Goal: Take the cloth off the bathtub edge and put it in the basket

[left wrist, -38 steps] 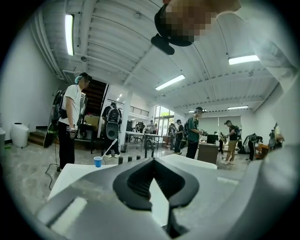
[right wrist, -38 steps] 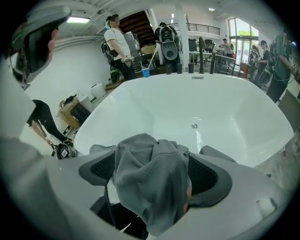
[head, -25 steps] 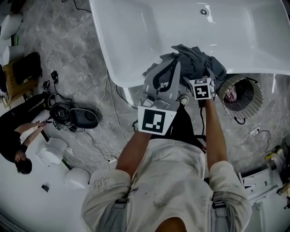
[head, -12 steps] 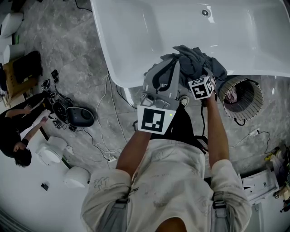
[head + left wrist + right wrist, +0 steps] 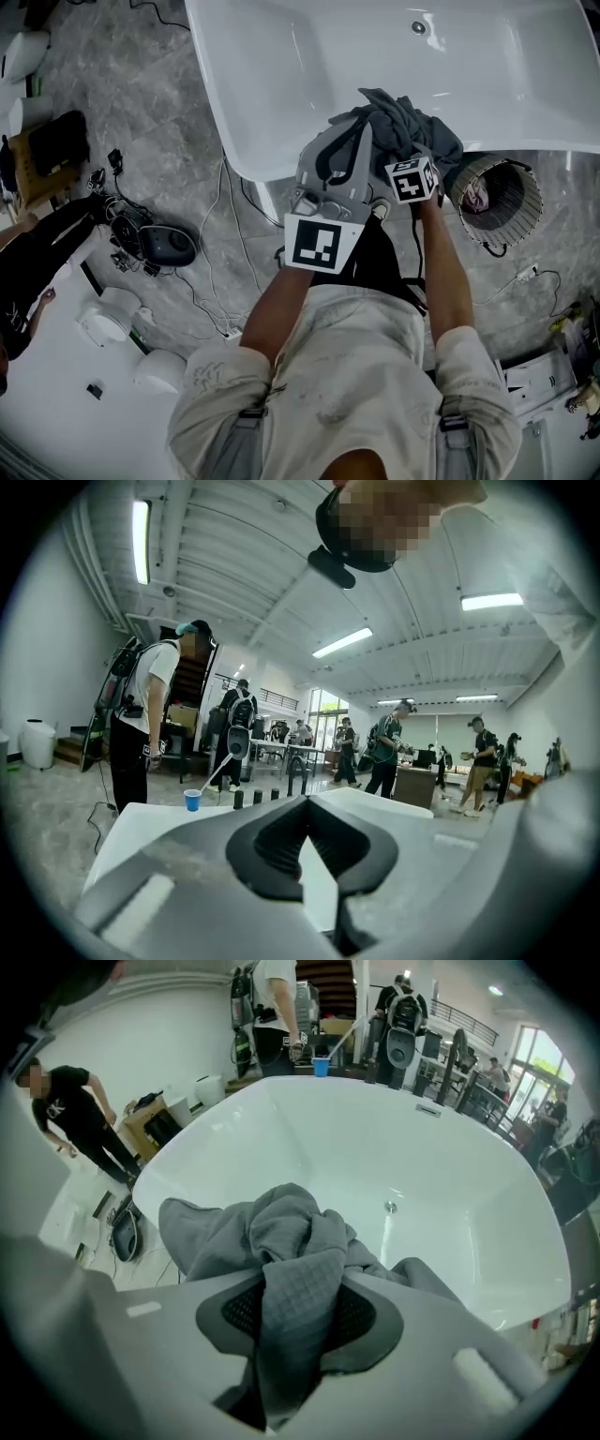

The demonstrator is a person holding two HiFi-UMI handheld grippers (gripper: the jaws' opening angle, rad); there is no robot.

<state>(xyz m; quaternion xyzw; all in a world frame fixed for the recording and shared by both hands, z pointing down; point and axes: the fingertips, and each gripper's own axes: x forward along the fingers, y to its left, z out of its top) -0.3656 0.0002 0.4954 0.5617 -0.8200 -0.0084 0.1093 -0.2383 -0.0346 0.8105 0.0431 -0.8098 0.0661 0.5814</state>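
A crumpled grey cloth [image 5: 405, 127] lies over the near edge of the white bathtub [image 5: 253, 161]. My right gripper [image 5: 413, 152] reaches into it from below. In the right gripper view its jaws are closing, and a fold of the cloth [image 5: 281, 1241] fills the gap between the dark pads [image 5: 239, 1312] of the right gripper [image 5: 300, 1309]. The round basket [image 5: 528, 202] stands on the floor just right of the cloth. My left gripper [image 5: 359, 133] hovers beside the cloth, tilted upward. In its own view the left gripper [image 5: 305, 803] has its tips together and holds nothing.
Cables and a dark device [image 5: 171, 246] lie on the floor at left, near a crouching person [image 5: 28, 272] and white objects [image 5: 111, 317]. A blue cup [image 5: 322, 1066] stands on the far tub rim. Several people stand in the hall beyond.
My right gripper has pushed a little further up into the cloth and its marker cube has tilted. The left gripper has barely moved. The person at left has shifted toward the frame edge.
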